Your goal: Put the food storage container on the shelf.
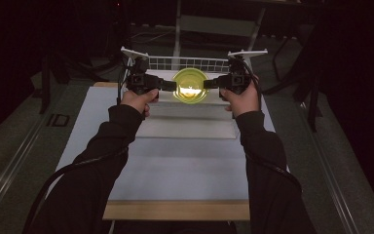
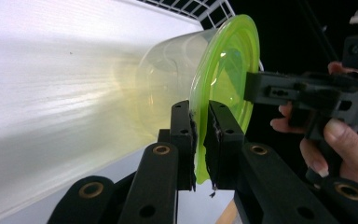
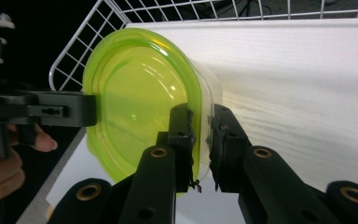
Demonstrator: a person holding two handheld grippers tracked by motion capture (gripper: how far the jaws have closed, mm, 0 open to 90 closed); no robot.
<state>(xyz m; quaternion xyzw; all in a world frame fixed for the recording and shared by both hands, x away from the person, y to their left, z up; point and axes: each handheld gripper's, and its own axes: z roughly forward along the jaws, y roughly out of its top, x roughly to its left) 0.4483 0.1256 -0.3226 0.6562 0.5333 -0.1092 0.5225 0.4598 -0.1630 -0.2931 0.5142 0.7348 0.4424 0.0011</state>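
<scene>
Dark room, white table (image 1: 175, 165), wire rack (image 1: 190, 62), perhaps grey carpet (image 1: 9, 146)

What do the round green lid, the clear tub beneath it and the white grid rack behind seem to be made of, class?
Round green lid: likely glossy translucent plastic; light glows through it and it shows highlights.
Clear tub: apparently thin, slightly cloudy plastic; the white surface shows through its wall.
White grid rack: probably coated metal wire, judging by its thin, even crossing bars.

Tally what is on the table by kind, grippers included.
Grippers: 2, left gripper and right gripper
Clear container with yellow-green lid: 1
White wire rack: 1
Total: 4
</scene>
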